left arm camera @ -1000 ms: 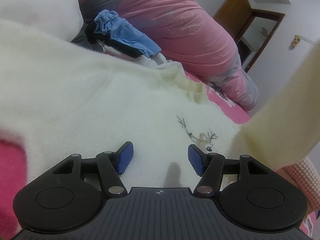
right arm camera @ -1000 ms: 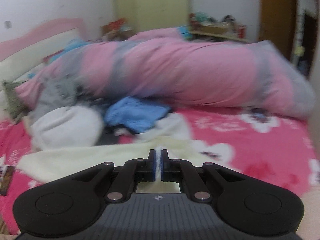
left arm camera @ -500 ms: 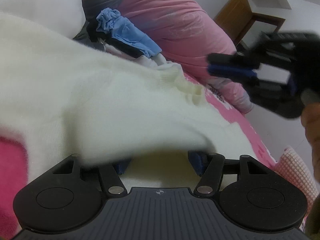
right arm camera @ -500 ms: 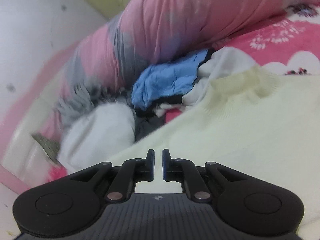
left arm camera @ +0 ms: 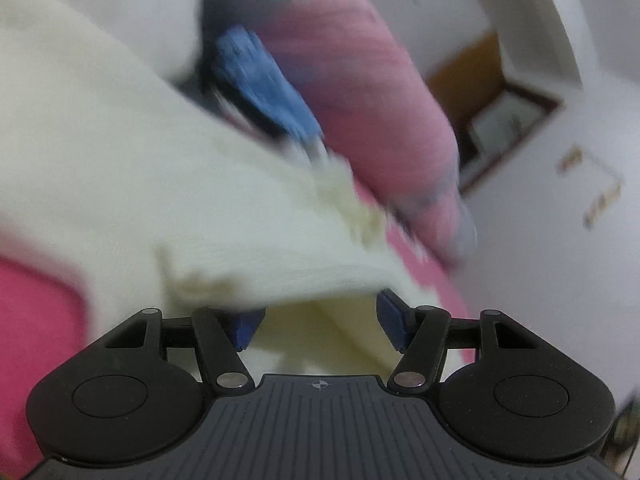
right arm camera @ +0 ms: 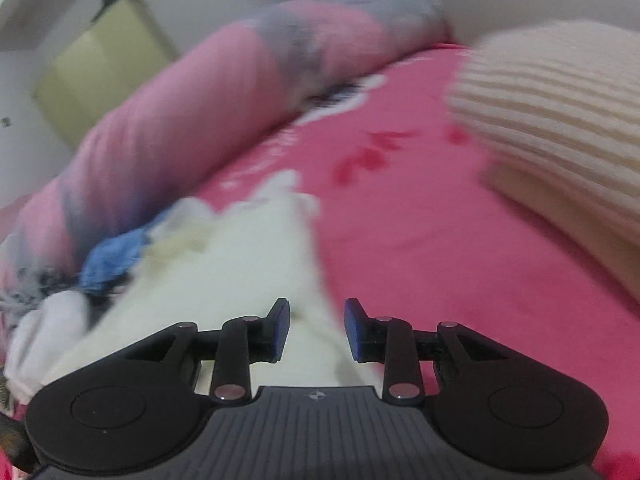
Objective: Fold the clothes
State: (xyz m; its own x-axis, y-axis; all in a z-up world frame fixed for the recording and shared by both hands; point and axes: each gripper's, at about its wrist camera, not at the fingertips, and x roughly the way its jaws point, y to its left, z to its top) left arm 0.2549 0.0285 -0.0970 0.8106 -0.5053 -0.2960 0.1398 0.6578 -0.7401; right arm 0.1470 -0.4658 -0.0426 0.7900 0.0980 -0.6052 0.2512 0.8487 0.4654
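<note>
A cream sweater (left arm camera: 120, 168) lies spread on the pink bed sheet (left arm camera: 36, 312). One flap of it is folded across, and its edge (left arm camera: 304, 268) drapes over the tips of my left gripper (left arm camera: 320, 320). That gripper is open, blue pads wide apart, with cream fabric lying loose between and beneath them. In the right wrist view the sweater (right arm camera: 224, 264) ends in a point just ahead of my right gripper (right arm camera: 316, 328). Its jaws are opening, and the pads press on nothing; the fabric's edge only lies under the gap.
A rolled pink and grey duvet (right arm camera: 200, 92) runs along the far side of the bed. A blue garment (left arm camera: 264, 84) and a white one (right arm camera: 44, 328) are heaped beside the sweater. A person's ribbed cream sleeve (right arm camera: 560, 120) fills the upper right. Bare pink sheet (right arm camera: 420, 240) lies right of the sweater.
My right gripper carried the cream flap across the sweater, let it go, sank and rolled, and its jaws parted. The flap now covers my left gripper's tips. The left view shifted a little.
</note>
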